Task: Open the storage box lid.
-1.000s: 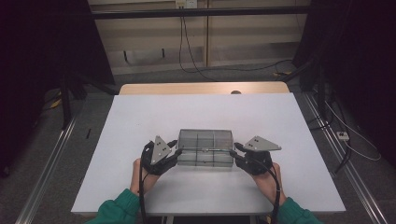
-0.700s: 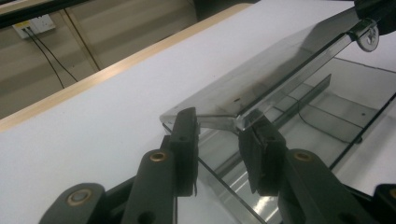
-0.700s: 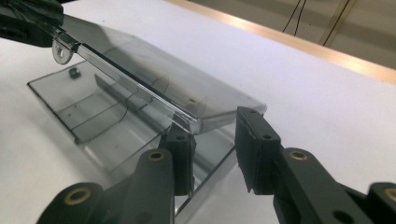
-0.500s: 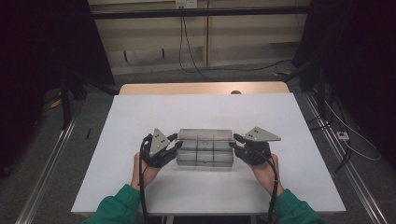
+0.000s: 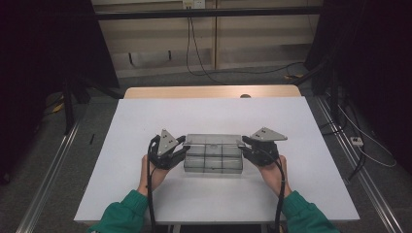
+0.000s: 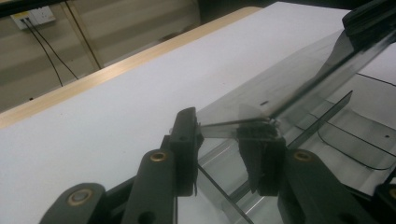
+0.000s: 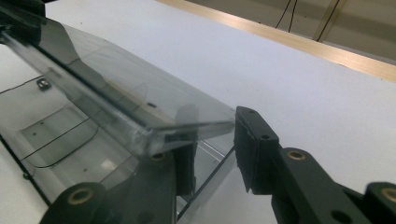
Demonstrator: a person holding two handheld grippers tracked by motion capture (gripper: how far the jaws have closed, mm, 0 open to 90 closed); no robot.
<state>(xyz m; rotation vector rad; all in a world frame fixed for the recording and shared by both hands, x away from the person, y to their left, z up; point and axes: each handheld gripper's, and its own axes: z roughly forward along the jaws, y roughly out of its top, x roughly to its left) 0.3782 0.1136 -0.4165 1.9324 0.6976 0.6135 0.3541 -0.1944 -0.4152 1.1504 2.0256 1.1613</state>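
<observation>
The clear box (image 5: 214, 154) sits on the white table (image 5: 145, 121), near the middle of its near half, and we hold it from both ends. Its lid (image 6: 280, 88) appears to be raised off the compartments, so we judge the step in hand is working that lid open or shut.

To do it well, we should move both ends of the lid together and keep it level, so the thin plastic does not twist or slip out of one grip.

At the box's left end, our left gripper (image 6: 229, 140) has its jaws narrowed to a small gap, with the lid's corner edge lying between them; the pads (image 6: 259, 154) seem to pinch it.

At the box's right end, our right gripper (image 7: 212, 140) likewise straddles the lid's end edge, jaws partly closed, and apparently pinches it too.
</observation>
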